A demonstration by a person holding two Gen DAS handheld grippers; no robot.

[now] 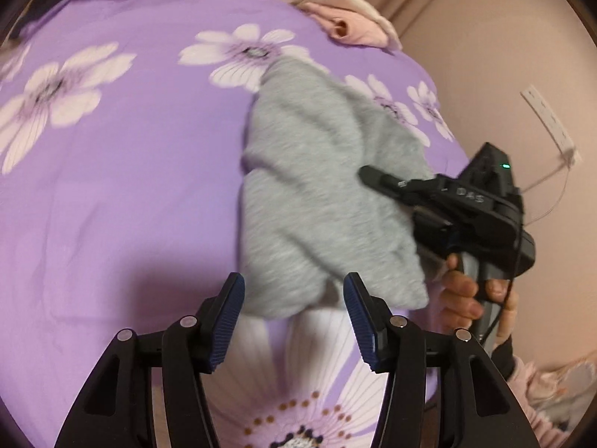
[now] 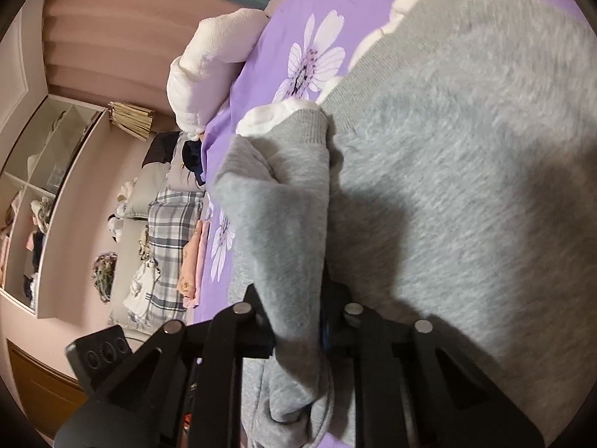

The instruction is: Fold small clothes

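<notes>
— While the left gripper [image 1: 294, 321] hangs over the purple flowered bedspread [image 1: 123, 194], how do its fingers stand?

— Roughly half apart. The two blue ribbed pads [image 1: 227, 321] have nothing between them but bedspread and the near edge of the grey garment [image 1: 317, 186], and they are not pressing on it. That gripper has hold of nothing.

— And the grey garment itself?

— It lies crumpled on the bedspread, toward the bed's right edge as the left wrist view sees it, with a ribbed cuff [image 2: 302, 127] showing in the right wrist view.

— What about the right gripper [image 2: 298, 332]?

— Its jaws are drawn nearly together on a bunched fold of that grey garment. The fabric runs up between the fingers and hides the pads, so the grip reads from the cloth pinched there. From the left wrist view, the right gripper's black body lies over the garment's right side, with a person's hand [image 1: 474, 295] around its handle.

— Anything else on the bed?

— A pink folded piece of clothing [image 1: 350, 26] at the far edge, well apart from the grey one.
</notes>
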